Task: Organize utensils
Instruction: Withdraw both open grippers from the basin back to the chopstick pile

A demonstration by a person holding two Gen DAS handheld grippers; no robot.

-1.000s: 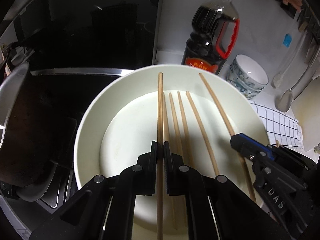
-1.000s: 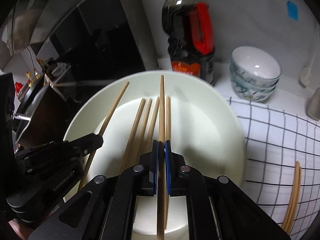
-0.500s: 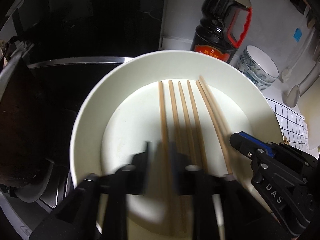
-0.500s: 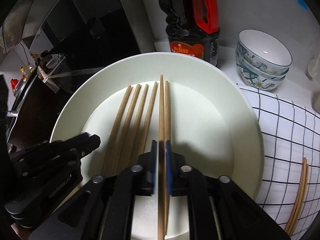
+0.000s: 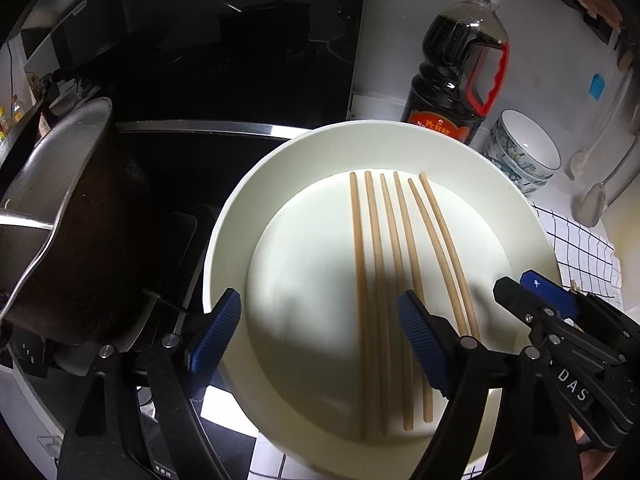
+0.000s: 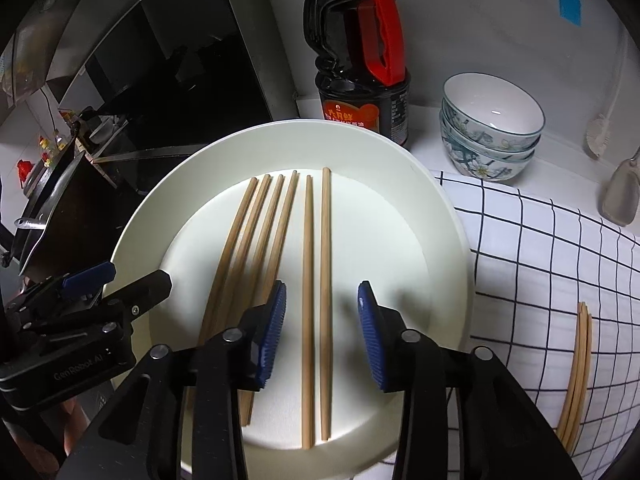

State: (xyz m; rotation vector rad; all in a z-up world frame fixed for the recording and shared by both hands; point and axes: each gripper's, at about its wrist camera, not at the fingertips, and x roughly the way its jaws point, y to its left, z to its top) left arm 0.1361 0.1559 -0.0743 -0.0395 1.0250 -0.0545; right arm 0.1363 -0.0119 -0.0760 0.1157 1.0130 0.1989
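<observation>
Newly released chopsticks (image 6: 316, 300) on plate (image 6: 440, 240)

Both cameras look down, from close up, at the plate (image 5: 224, 248) (image 6: 136, 236). The left one sees it from the left side, the right one from the right.

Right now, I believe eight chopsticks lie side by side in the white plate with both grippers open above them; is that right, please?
Not quite: the count is wrong. Six chopsticks lie side by side in the white plate, not eight; the right wrist view shows them plainly. The left gripper and right gripper are open above them, jaws having just been opening, with nothing pinched.
</observation>
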